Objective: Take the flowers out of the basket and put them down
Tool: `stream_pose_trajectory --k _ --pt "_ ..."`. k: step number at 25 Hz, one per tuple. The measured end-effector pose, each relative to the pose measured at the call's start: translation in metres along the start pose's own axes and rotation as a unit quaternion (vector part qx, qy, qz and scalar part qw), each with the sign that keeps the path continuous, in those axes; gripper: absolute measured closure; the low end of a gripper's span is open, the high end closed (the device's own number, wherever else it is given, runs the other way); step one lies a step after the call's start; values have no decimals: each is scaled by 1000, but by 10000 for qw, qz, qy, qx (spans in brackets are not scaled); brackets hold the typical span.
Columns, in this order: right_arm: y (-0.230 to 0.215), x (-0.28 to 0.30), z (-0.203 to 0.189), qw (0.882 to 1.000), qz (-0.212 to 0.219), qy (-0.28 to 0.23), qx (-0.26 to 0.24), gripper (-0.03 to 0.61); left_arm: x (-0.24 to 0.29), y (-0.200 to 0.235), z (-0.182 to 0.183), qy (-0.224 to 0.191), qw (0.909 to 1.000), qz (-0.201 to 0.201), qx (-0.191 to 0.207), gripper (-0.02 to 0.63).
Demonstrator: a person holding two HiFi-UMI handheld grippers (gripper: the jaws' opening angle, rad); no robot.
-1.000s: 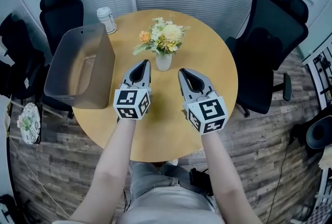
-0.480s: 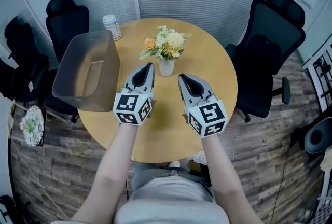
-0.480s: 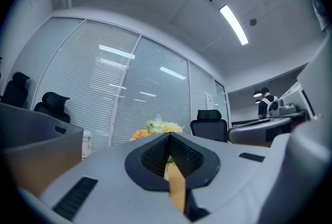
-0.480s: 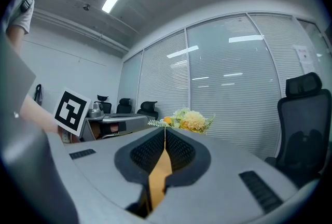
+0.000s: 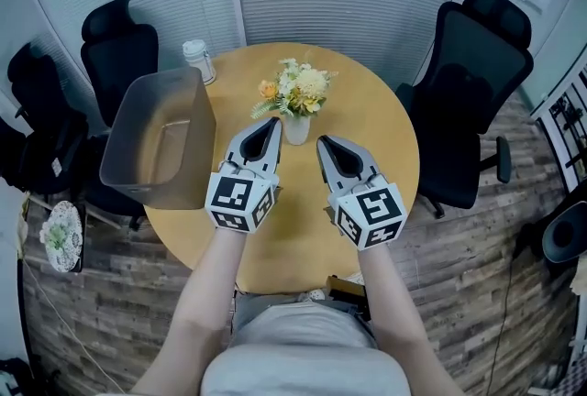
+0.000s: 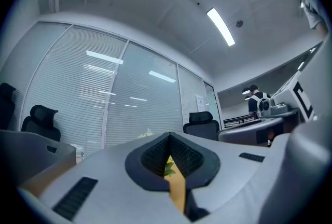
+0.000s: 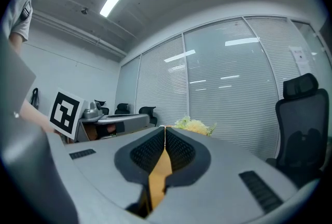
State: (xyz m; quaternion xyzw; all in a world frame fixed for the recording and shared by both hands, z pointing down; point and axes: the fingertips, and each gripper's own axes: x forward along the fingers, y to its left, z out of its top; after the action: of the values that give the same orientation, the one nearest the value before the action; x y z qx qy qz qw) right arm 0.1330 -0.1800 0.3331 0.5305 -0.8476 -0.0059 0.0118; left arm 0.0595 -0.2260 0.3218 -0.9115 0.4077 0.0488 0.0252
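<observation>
Two claws, left claw (image 5: 271, 124) and right claw (image 5: 325, 144), we hold pressed together, empty: the yellow flowers in a white vase (image 5: 298, 88) nearby look already out of the grey plastic basket (image 5: 126, 140).

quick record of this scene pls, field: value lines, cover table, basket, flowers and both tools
table: round, wooden
basket: grey, at the table's left edge, nothing seen inside
flowers: yellow, white and orange bunch, upright in a small white vase, on the table, outside the basket
jar: white lid, on the table behind the basket
left tool: shut, empty, tip close to the vase
right tool: shut, empty, beside the left tool
chairs: black, around the table
</observation>
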Motion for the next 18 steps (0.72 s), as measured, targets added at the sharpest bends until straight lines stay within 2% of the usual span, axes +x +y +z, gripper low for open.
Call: stream_pose_trajectory --k 3,18 --pt "5 3 9 10000 15 -69 10 552 -1 1 9 -86 9999 -24 73 612" --pt "23 9 22 9995 -91 -287 -16 552 -14 12 17 -128 9998 -17 -125 614"
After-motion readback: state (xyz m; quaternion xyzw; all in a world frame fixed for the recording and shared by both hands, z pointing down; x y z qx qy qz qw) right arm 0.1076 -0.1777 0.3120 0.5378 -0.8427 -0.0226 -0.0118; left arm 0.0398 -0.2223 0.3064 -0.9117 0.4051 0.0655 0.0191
